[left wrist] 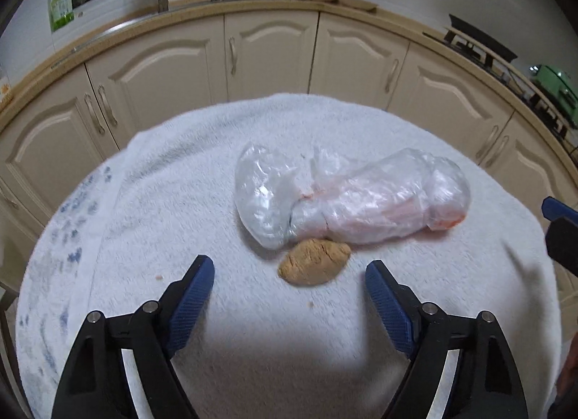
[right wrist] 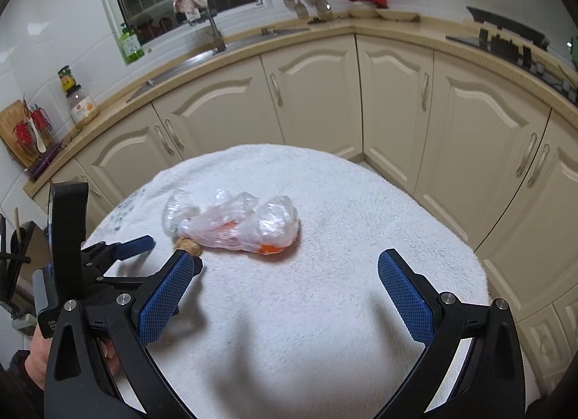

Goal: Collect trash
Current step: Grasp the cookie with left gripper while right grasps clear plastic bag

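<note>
Both tongs, left (left wrist: 289, 276) and right (right wrist: 289, 267), gape empty.

Each claw, left claw (left wrist: 289, 276) and right claw (right wrist: 290, 270), has black angular arms, silver round screws at the joints and blue cross-hatched fingers (right wrist: 406, 298). A dark sleeve (right wrist: 18, 386) shows.

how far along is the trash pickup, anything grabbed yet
Nothing looks collected yet. The crumpled plastic bag and the small brown lump beside it lie on the white towel. In hand: nothing; the left gripper is open and aimed at the lump, and the right gripper is open above the towel, short of the bag. Left: grasp both pieces and carry them off; no bin is in view.
</note>
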`<state>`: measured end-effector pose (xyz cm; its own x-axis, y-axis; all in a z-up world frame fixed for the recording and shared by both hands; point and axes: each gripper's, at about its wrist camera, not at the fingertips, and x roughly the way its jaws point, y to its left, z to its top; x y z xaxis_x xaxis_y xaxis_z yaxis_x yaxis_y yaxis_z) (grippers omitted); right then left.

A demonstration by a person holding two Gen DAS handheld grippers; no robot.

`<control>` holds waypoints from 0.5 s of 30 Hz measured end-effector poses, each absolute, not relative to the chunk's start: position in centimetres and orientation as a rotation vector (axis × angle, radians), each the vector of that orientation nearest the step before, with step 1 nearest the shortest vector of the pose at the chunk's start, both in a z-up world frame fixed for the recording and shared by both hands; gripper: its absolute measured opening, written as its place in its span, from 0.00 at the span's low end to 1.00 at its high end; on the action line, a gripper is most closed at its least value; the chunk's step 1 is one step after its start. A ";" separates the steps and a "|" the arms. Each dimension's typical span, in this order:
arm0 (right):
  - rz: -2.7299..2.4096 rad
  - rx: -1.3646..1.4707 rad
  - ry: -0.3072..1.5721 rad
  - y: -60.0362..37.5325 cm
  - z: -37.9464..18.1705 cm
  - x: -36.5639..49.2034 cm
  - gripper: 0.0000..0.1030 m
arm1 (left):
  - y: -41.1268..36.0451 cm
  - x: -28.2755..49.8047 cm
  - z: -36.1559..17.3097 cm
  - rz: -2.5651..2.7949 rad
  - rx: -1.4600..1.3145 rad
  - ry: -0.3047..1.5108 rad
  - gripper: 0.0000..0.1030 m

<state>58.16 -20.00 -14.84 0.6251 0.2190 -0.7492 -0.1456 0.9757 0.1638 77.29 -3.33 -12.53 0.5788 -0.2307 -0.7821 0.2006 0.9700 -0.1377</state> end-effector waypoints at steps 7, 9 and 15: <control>0.265 0.026 0.931 -18.8 -16.9 60.8 1.00 | -3.1 80.3 -13.1 -0.285 -0.051 0.886 0.34; 0.299 -0.017 0.952 -18.0 -17.5 61.7 1.00 | -2.2 81.5 -13.2 -0.292 -0.080 0.890 0.28; 0.400 -0.188 0.987 -14.9 -19.4 64.2 1.00 | 0.1 84.3 -13.4 -0.234 -0.116 0.898 0.28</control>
